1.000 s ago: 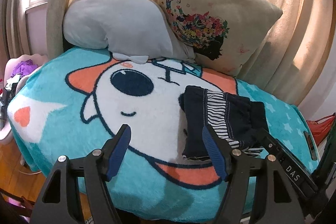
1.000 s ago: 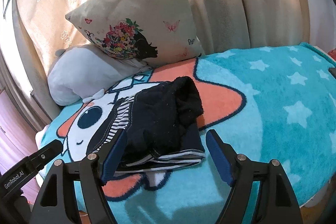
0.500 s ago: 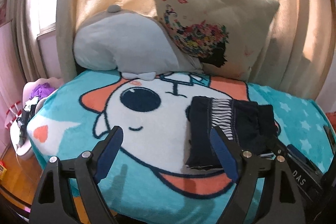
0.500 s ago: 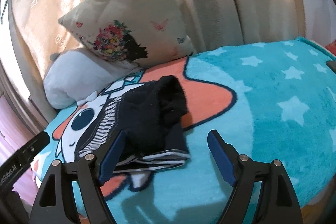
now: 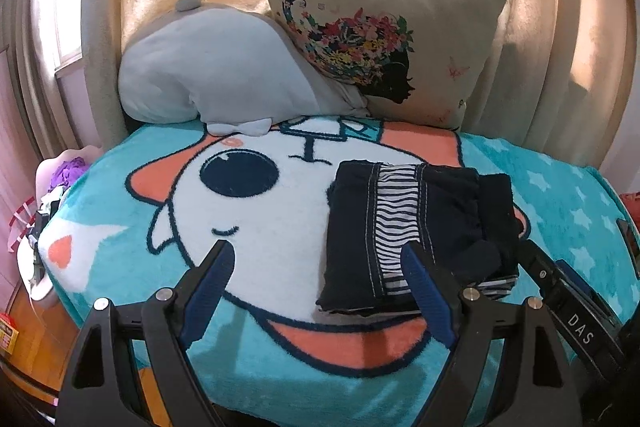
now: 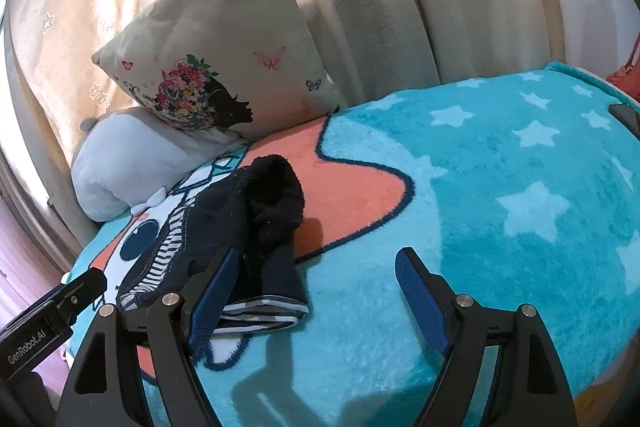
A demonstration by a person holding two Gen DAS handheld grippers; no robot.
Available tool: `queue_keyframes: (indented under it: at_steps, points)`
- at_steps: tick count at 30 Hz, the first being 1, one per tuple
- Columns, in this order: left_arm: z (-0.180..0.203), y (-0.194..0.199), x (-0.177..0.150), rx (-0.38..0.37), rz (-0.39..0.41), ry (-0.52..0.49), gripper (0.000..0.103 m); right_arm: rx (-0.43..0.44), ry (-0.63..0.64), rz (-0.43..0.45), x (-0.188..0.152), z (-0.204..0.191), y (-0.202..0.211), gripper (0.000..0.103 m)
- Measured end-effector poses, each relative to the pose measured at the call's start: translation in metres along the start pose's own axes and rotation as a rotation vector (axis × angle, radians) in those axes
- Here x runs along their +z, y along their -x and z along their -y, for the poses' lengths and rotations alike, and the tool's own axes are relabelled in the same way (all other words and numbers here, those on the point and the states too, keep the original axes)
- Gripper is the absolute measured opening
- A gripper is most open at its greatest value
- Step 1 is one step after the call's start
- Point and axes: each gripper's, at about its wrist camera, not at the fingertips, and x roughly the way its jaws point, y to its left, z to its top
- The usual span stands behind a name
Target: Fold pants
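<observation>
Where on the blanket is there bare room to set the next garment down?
Free: the starred teal stretch right of the folded pants, and the white cartoon face to their left. Crowded: the back edge, where the grey plush and butterfly cushion sit.

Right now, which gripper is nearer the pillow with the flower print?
Neither clearly. The left gripper and right gripper both hover open near the folded pants, with the pillow beyond them.
</observation>
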Motion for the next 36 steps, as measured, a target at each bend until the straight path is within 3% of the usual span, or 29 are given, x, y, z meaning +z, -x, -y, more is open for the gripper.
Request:
queue_keyframes:
  at_steps: [20, 24, 36]
  points:
    - [-0.011, 0.026, -0.001, -0.028, 0.053, 0.022, 0.084, -0.013, 0.057, 0.032, -0.002, -0.019, 0.019, 0.085]
    - [-0.014, 0.029, 0.000, -0.030, 0.059, 0.032, 0.088, -0.012, 0.063, 0.039, -0.001, -0.021, 0.022, 0.085]
    - [-0.011, 0.008, 0.011, -0.076, 0.021, 0.020, 0.094, -0.053, -0.004, 0.044, 0.012, 0.011, 0.015, 0.085]
